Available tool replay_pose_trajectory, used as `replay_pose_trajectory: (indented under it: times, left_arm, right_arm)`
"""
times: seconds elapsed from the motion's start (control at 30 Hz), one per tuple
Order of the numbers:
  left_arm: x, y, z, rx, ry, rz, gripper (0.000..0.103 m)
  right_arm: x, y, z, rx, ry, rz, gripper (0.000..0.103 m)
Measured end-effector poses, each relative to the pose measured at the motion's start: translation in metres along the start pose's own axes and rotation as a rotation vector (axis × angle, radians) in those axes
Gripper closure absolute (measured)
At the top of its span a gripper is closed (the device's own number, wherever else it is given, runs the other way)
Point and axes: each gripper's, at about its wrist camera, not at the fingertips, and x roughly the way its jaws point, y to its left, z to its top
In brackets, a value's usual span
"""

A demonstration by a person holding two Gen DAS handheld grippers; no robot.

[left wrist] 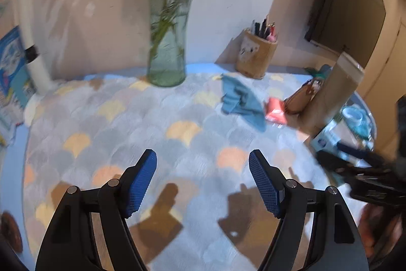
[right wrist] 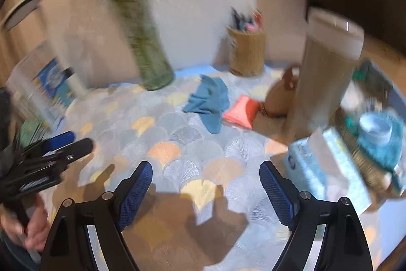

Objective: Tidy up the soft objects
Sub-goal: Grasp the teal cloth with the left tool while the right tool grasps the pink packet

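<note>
Well beyond either open hand-held gripper lies the blue cloth.

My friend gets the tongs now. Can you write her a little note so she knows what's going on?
Left tongs: open, holding nothing, above the scalloped tablecloth.
Right tongs: open, holding nothing too.
Soft things: the blue cloth lies crumpled near the middle of the table, in front of the glass vase. The pink cloth lies flat right beside it, next to the tall tan container.
Done: nothing that shows; both cloths lie loose on the table.
Left: probably grab the blue cloth first, then the pink one. Watch out for the vase and the pen holder behind them.
</note>
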Motion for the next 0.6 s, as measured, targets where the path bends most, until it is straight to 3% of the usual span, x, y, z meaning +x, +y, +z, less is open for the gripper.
replay_pose_trajectory:
  times: [0.1, 0.23, 0.43, 0.6]
  left_arm:
    - [0.023, -0.003, 0.026, 0.004, 0.028, -0.071, 0.029]
    - [0.070, -0.017, 0.055, 0.027, 0.086, -0.168, 0.029]
    - [0.152, -0.040, 0.081, 0.024, 0.191, -0.258, 0.029]
    - [0.199, -0.052, 0.086, 0.036, 0.240, -0.268, 0.030]
  right_arm:
    - [0.025, -0.021, 0.007, 0.208, 0.014, -0.008, 0.018]
    - [0.049, -0.040, 0.007, 0.425, -0.043, -0.045, 0.033]
    - [0.089, -0.048, 0.019, 0.524, -0.065, -0.115, 0.033]
    - [0.111, -0.046, 0.030, 0.526, -0.092, -0.160, 0.033]
